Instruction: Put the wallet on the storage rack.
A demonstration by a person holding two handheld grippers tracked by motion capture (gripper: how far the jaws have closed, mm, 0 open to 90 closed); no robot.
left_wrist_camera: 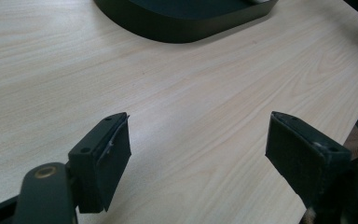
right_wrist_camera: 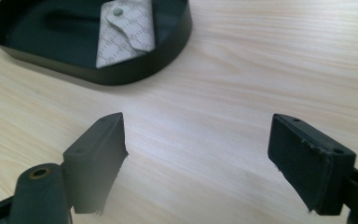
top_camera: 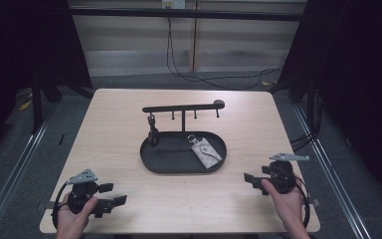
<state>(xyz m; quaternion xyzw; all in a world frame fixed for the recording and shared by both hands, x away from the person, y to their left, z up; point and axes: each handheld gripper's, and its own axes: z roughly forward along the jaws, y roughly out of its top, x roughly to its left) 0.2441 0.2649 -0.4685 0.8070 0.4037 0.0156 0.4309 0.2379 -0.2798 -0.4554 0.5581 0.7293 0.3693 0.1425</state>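
Observation:
A black oval tray (top_camera: 151,160) lies at the middle of the wooden table, with a black hook rack (top_camera: 183,107) rising from its back. A pale patterned key pouch (top_camera: 206,151) with a metal ring lies in the tray's right half; the right gripper view shows the pouch (right_wrist_camera: 123,30) inside the tray (right_wrist_camera: 168,56). A small dark keychain (top_camera: 152,130) hangs from the rack's left hook. My left gripper (top_camera: 113,194) rests open near the front left edge, nothing between its jaws (left_wrist_camera: 198,154). My right gripper (top_camera: 252,180) is open at the front right, also empty (right_wrist_camera: 196,154).
The tray's dark rim (left_wrist_camera: 177,32) lies ahead of the left gripper. Bare table (top_camera: 189,199) spreads between the two grippers. The rack's other hooks (top_camera: 195,115) hang free. Cables (top_camera: 179,69) trail on the floor behind the table.

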